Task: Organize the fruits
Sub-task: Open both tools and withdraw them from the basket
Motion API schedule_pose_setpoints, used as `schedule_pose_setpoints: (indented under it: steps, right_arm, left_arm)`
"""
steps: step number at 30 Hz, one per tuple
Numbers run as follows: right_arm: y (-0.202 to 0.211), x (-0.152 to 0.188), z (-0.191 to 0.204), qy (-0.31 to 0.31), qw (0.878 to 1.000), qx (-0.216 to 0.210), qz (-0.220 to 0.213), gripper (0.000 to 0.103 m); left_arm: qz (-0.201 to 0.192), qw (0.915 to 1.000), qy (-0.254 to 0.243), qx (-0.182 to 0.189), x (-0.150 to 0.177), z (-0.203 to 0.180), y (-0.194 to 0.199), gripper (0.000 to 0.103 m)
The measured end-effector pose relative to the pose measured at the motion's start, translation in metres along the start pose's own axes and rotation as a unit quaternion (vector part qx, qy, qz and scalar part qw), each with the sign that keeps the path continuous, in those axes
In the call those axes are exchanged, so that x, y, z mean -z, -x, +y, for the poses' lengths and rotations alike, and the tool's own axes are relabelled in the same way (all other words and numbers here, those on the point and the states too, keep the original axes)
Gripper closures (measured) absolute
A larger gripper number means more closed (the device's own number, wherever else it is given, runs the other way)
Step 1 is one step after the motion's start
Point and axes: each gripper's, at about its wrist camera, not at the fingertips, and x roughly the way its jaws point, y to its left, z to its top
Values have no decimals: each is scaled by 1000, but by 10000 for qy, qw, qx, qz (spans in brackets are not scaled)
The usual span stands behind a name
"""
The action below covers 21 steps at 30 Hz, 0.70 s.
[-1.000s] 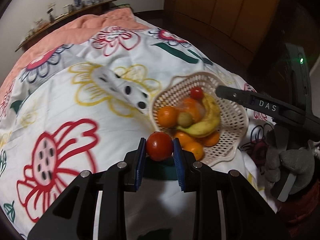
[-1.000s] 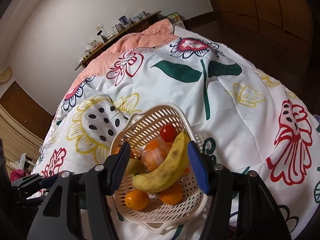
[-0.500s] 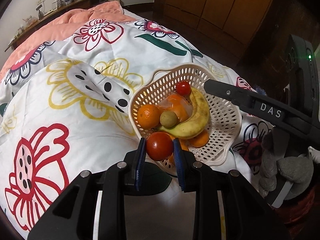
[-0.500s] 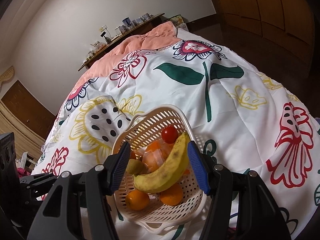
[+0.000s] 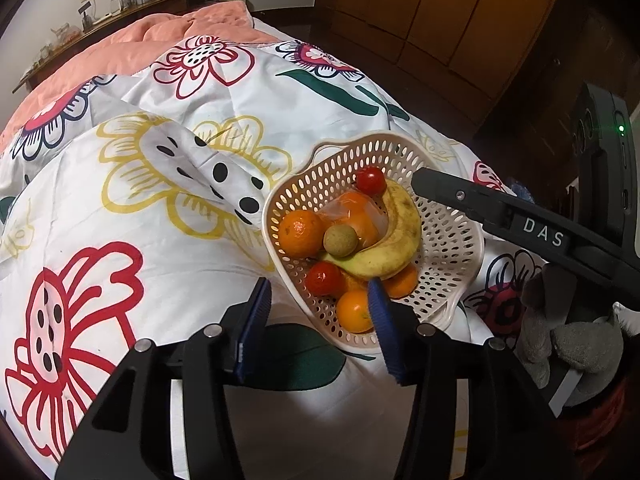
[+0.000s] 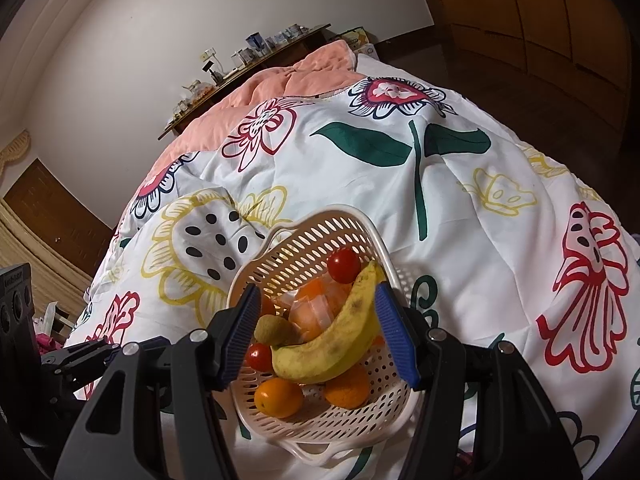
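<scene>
Bed with floral duvet [image 5: 168, 240] carries a perforated cream basket [image 5: 452, 240] near its edge. Left claw [image 5: 320, 320] spread wide, holding nothing, its right pad over the basket rim. Right claw [image 6: 316, 332] also wide apart and empty, hovering above the basket. Inside: banana [image 5: 394, 244], oranges, a wrapped orange piece, larger tomato [image 5: 323, 278] at the near side, cherry tomato [image 5: 371, 181] at the far side.

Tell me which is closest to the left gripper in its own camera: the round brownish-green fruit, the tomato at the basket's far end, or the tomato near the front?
From the left gripper:
1. Near red tomato, front left.
2. Round brownish-green fruit, middle.
3. Far red tomato, back.
</scene>
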Motion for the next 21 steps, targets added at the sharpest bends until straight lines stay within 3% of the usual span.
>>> schedule_pose_setpoints:
  steps: [4, 8, 12, 19, 21]
  right_arm:
    - [1, -1, -1, -21, 10000, 11, 1, 41]
    - [3, -1, -1, -17, 10000, 29, -9, 36]
    - [7, -1, 3, 42, 10000, 68, -28, 29]
    - [19, -1, 4, 41, 9997, 202, -107, 21]
    - [22, 0, 5, 64, 9996, 246, -110, 18]
  left_arm:
    - [-16, 10000, 55, 35, 1, 2, 1, 51]
    - [-84, 9999, 67, 66, 1, 3, 3, 41]
    - [-233, 9996, -64, -140, 3, -1, 9, 24]
    - [-350, 9983, -159, -428, 9, 4, 16, 20]
    - [-365, 9978, -165, -521, 10, 6, 17, 13]
